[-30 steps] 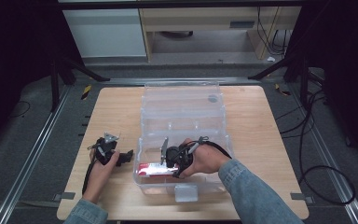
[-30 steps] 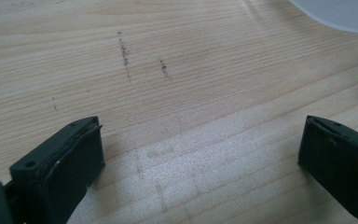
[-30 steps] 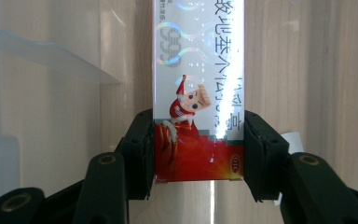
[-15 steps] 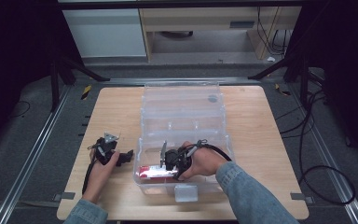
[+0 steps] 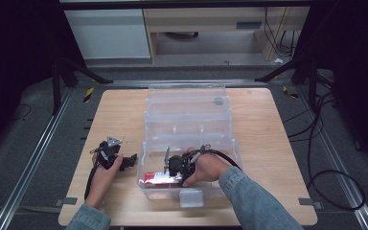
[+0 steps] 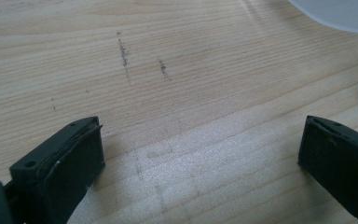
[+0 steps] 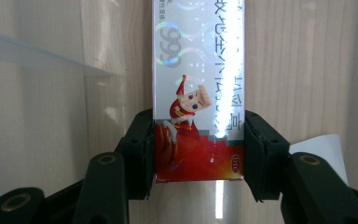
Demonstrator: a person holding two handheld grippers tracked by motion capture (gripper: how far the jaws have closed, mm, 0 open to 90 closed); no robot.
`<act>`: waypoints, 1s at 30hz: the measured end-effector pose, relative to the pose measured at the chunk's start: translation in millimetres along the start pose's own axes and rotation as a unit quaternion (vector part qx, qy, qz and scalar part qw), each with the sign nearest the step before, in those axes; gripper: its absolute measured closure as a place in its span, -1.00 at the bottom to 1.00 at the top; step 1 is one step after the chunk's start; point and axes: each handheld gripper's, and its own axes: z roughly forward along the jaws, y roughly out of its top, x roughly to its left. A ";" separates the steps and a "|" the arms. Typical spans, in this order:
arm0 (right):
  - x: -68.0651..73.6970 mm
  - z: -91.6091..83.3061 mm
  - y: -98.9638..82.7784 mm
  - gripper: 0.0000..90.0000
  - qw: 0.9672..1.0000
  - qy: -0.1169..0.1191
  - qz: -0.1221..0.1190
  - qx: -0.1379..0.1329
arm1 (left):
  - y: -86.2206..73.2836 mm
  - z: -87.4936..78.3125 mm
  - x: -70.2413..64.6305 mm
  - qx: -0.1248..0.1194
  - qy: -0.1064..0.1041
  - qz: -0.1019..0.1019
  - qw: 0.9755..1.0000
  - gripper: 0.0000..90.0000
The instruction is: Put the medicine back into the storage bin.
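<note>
A clear plastic box stands with its lid open in the middle of the wooden table. Inside its near compartment lies a red and white carton with a cartoon figure printed on it. My right gripper reaches into the box, and its pads press on both long sides of the carton's red end. My left gripper rests on the table just left of the box. Its jaws stand wide apart over bare wood, with nothing between them.
The box's lid lies folded back toward the far side of the table. A white latch sits on the box's near wall. Black stands and cables surround the table on the floor. Bare wood lies to the left and right of the box.
The right gripper with the carton has shifted slightly toward the box's near left corner. The left gripper has stayed where it was.
</note>
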 end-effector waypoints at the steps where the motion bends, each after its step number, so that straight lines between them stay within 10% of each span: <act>1: 0.0 0.1 0.0 0.13 1.000 0.000 0.001 0.000 | 0.0 0.0 0.0 0.000 0.000 0.000 1.000 -1.00; 15: -0.3 -1.2 -4.2 0.04 1.000 0.006 0.018 -0.004 | 0.0 0.0 0.0 0.000 0.000 0.000 1.000 -1.00; 30: -0.3 -56.2 -19.1 0.09 0.994 -0.043 0.058 -0.085 | -0.7 -2.5 0.5 0.000 -0.005 0.004 1.000 -0.97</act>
